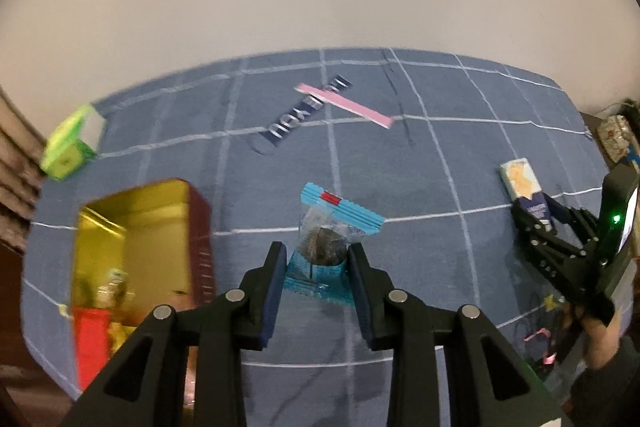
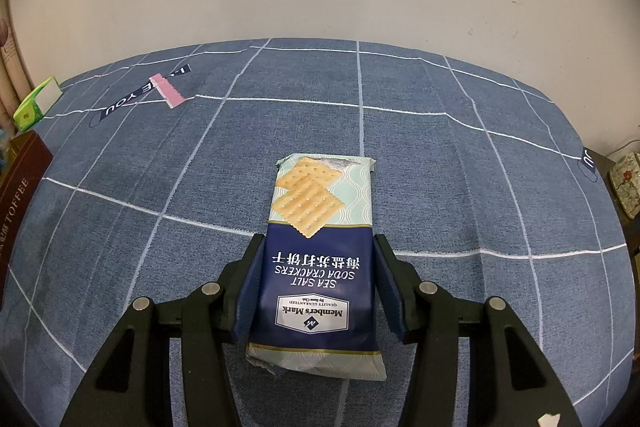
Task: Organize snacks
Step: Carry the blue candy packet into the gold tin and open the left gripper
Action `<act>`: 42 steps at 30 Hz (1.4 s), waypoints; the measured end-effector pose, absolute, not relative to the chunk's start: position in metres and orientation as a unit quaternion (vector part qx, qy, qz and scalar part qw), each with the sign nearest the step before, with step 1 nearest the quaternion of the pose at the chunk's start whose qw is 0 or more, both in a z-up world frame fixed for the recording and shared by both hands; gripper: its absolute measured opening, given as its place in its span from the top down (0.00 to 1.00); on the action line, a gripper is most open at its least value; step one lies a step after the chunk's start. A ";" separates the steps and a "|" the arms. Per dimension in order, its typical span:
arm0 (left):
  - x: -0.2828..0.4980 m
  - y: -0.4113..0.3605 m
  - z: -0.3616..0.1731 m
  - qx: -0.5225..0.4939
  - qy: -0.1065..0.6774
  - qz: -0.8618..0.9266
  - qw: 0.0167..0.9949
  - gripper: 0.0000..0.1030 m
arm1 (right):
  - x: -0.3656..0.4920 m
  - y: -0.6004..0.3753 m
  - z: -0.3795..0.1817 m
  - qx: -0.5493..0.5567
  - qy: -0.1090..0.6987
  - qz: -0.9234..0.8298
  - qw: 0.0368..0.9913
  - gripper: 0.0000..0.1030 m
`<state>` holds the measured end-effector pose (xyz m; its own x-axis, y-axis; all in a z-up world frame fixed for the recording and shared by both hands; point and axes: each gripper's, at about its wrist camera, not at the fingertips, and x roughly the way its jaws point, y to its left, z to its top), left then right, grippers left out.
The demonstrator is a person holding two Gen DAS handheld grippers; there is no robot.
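Blue grid-lined cloth covers your tabletop (image 2: 460,163) beneath a plain pale wall. Your left claw (image 1: 316,259) is clamped on a small blue-edged clear snack packet (image 1: 326,239) with a dark round treat inside, raised beside the open gold-lined tin (image 1: 136,227). Your right claw (image 2: 316,267) grips a navy-and-mint sea salt soda cracker pack (image 2: 320,251) lying flat on the cloth.

Light was even, soft, indoor; shadows faint. Left wrist view was motion-blurred, worst at gold tin (image 1: 132,247) and green box (image 1: 72,143). Right wrist view stayed sharp. Fisheye bent edges, corners black.
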<state>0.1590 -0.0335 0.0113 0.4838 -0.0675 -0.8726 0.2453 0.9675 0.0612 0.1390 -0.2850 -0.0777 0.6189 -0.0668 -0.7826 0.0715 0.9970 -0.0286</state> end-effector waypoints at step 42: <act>0.214 0.157 -0.062 0.036 0.599 0.019 0.800 0.67 | 0.139 -0.285 -0.077 -0.005 0.435 -0.041 0.900 0.53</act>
